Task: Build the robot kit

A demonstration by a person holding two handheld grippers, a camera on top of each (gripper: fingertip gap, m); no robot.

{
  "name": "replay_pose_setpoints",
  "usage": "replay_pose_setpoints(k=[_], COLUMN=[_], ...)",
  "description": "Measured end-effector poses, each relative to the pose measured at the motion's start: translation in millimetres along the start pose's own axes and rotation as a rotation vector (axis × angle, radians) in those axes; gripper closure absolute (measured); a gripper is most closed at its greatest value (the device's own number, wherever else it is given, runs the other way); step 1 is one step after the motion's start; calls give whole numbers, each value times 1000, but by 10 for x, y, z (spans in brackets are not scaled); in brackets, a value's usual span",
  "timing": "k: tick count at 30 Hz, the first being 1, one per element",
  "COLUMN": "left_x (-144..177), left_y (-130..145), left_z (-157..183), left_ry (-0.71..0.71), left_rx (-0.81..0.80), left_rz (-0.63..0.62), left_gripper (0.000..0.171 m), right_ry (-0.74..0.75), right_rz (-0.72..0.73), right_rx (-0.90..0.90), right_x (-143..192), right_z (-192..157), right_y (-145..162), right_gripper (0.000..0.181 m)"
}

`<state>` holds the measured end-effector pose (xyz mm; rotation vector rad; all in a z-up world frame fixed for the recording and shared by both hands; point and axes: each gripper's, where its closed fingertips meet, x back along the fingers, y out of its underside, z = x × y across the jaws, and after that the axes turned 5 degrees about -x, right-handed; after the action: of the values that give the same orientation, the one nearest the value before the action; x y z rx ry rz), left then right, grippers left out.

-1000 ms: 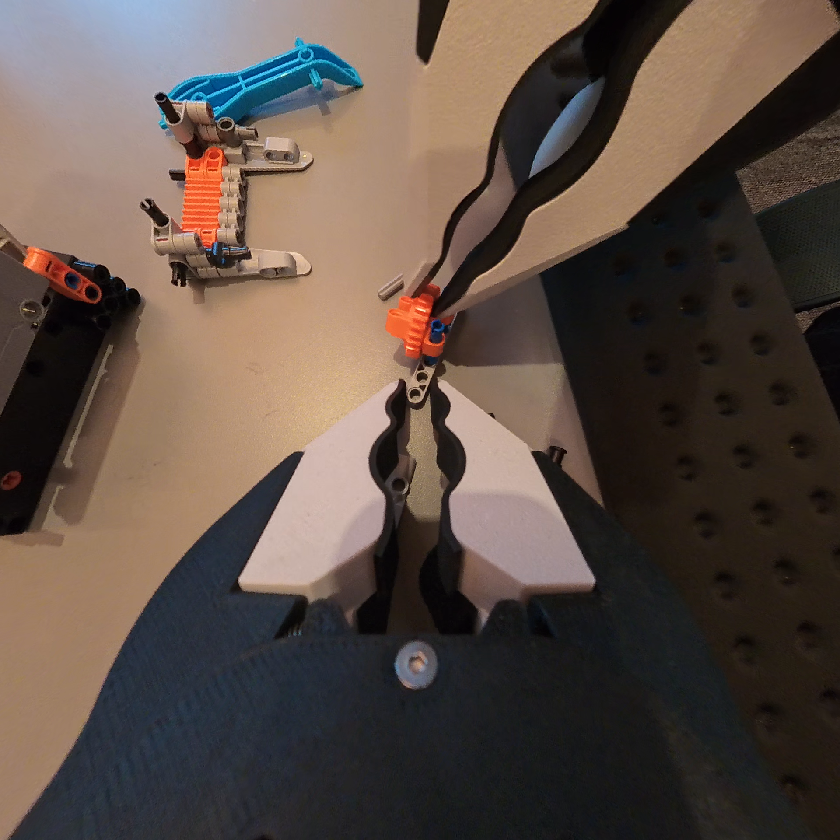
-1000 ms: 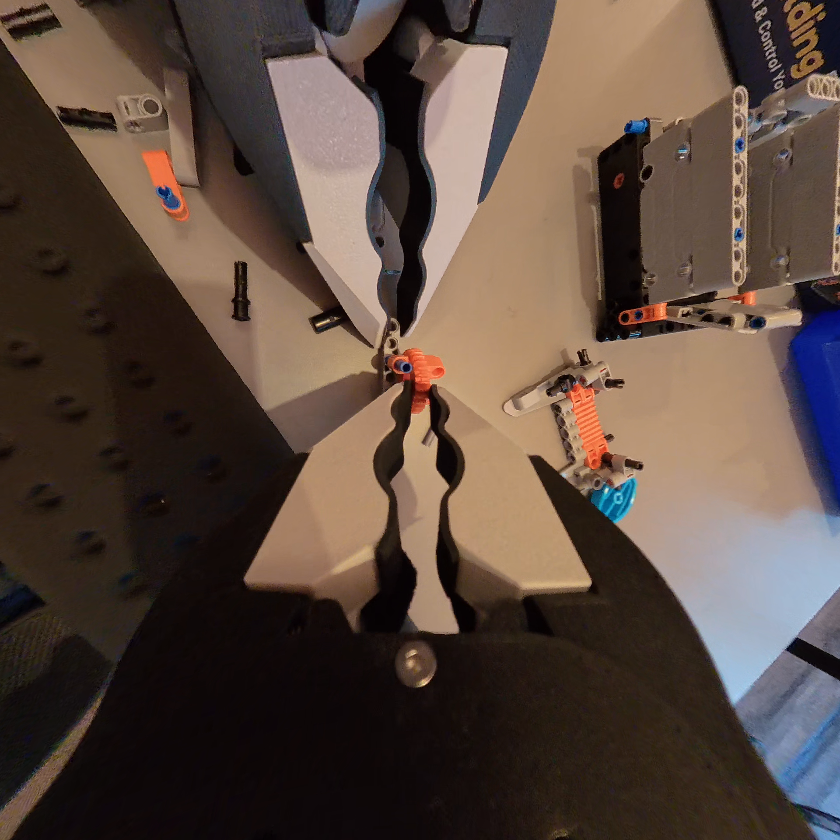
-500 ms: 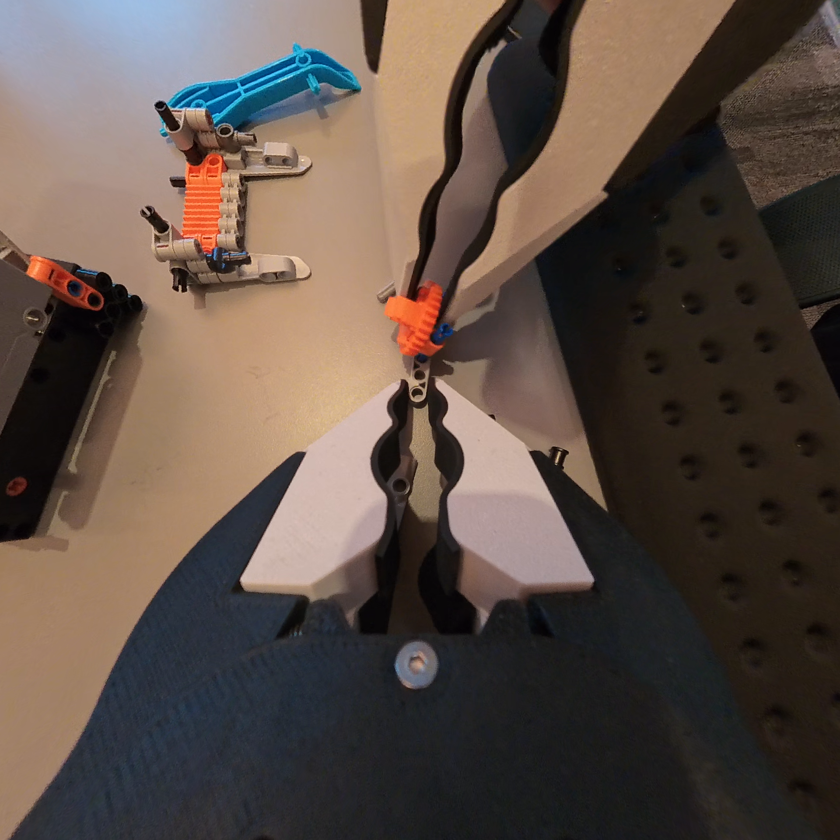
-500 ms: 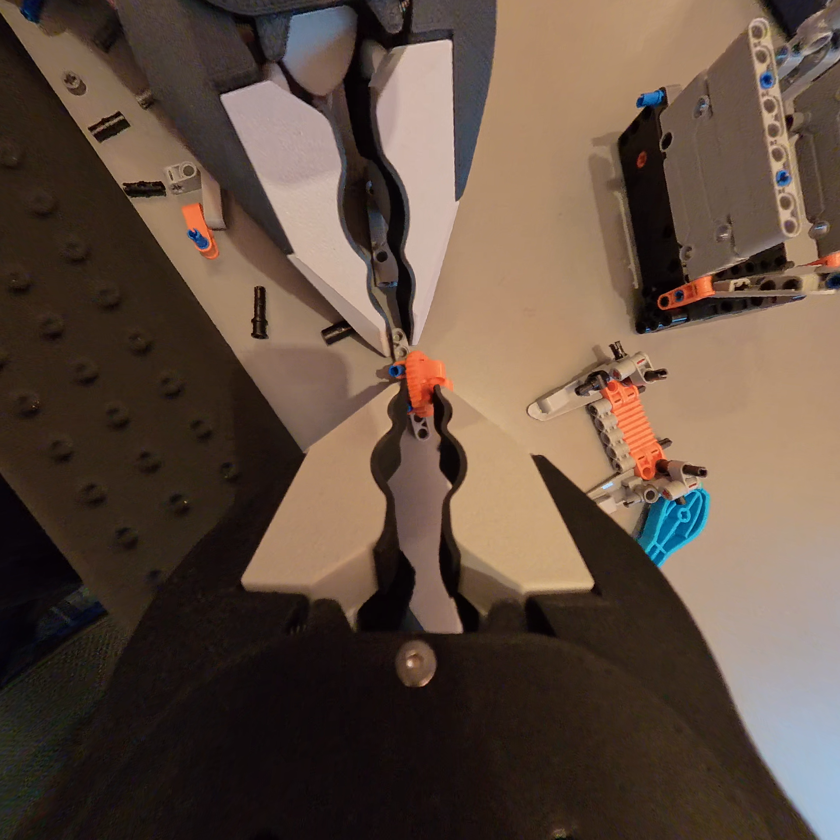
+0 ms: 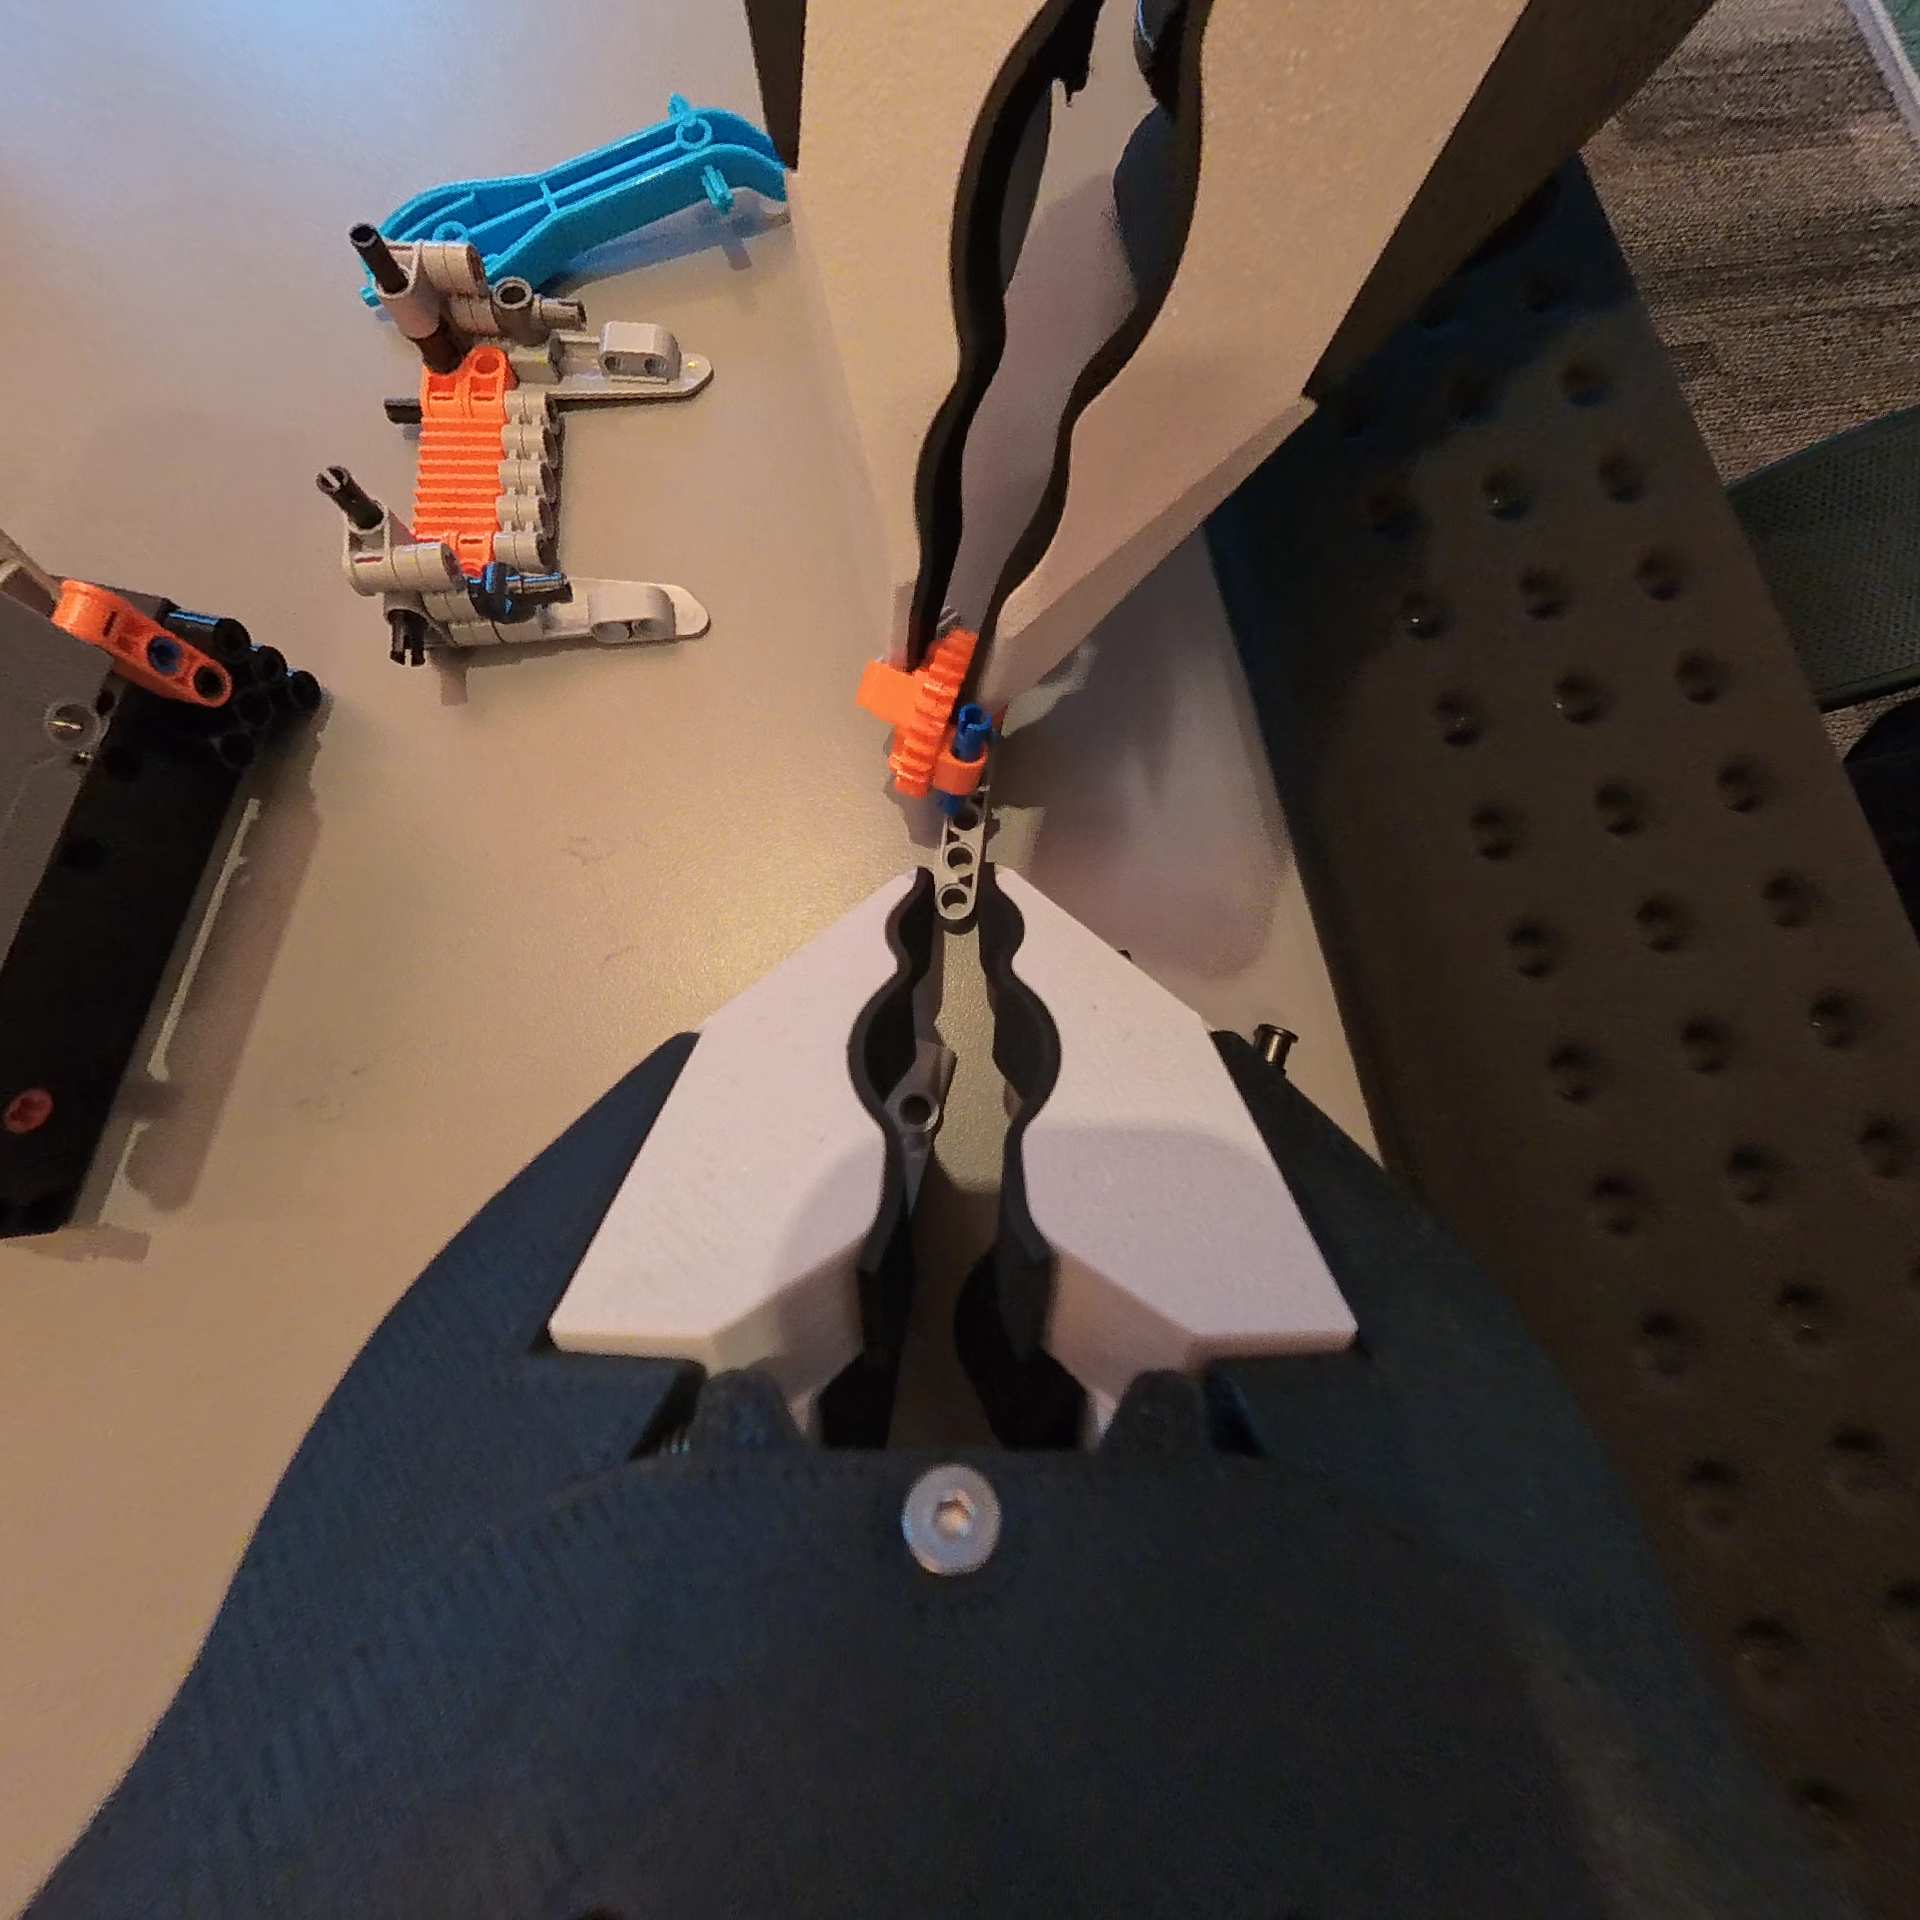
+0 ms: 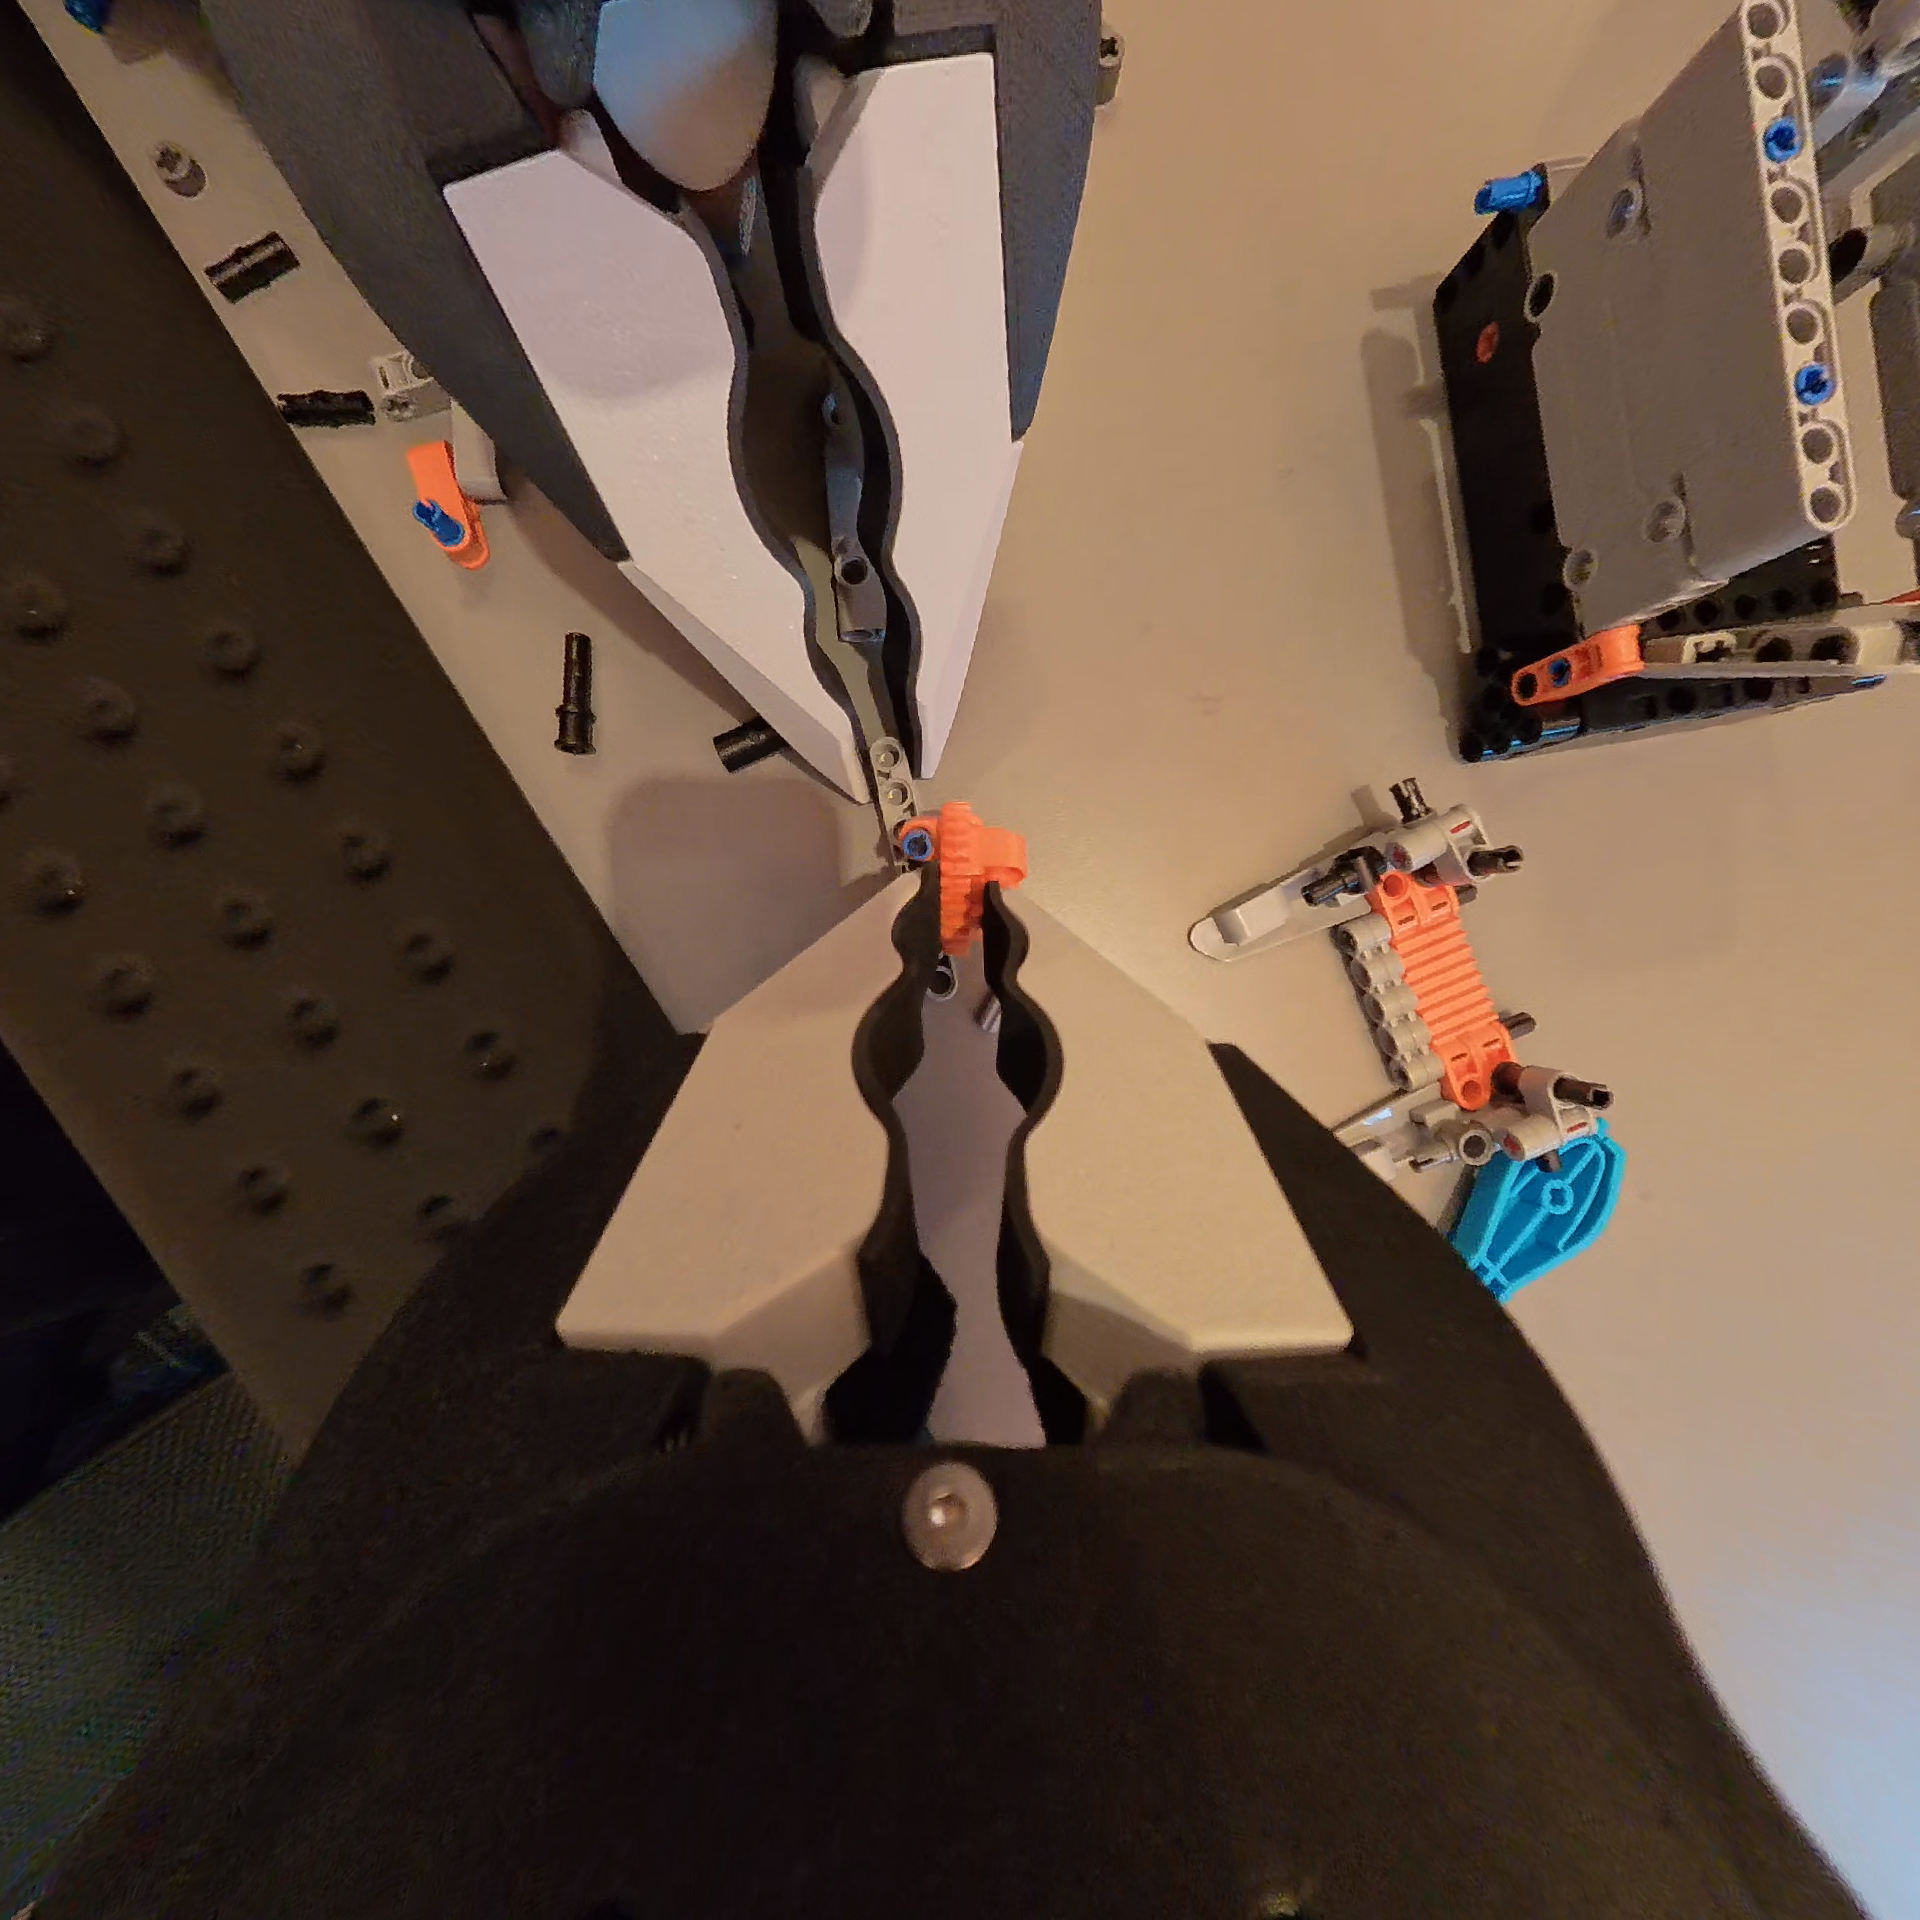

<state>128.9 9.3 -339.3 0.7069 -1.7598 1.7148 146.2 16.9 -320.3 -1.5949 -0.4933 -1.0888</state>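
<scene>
My left gripper [image 5: 958, 896] is shut on a thin grey beam with holes [image 5: 961, 857], whose tip sticks out past the fingertips. My right gripper [image 6: 961, 914] is shut on an orange gear piece [image 6: 961, 873] with a blue pin [image 6: 914, 840]. The two grippers meet tip to tip just above the table, and the blue pin touches the end hole of the grey beam [image 6: 894, 784]. In the left wrist view the orange gear piece [image 5: 920, 722] and the right gripper [image 5: 961, 655] come down from the top. In the right wrist view the left gripper [image 6: 899, 769] comes from the top.
An orange and grey assembly [image 5: 478, 488] with a light blue part [image 5: 582, 203] lies on the beige table [image 5: 520, 883], and a black and grey block [image 5: 94, 862] beside it. Loose black pins [image 6: 574, 691] and a small orange part [image 6: 447, 504] lie near a dark perforated panel [image 5: 1621, 935]. Less than 4 cm separates the two grippers' tips.
The right gripper has swung more upright in the left wrist view and turned the orange gear piece edge-on. The blue pin has come against the grey beam's end. The left gripper has held still.
</scene>
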Motion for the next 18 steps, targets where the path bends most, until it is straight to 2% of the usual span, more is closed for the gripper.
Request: replay_pose_setpoints(k=[13,18], left_x=[-5,-6], left_y=[-5,-7], left_z=[1,2], left_ry=[-5,-8], left_rx=[-6,-14], left_rz=[-4,0], left_gripper=[166,166], right_ry=[27,-11], right_rz=[-108,-34], right_rx=[88,51], right_x=[-34,-43], right_z=[14,0], right_y=[20,-27], right_gripper=[176,173])
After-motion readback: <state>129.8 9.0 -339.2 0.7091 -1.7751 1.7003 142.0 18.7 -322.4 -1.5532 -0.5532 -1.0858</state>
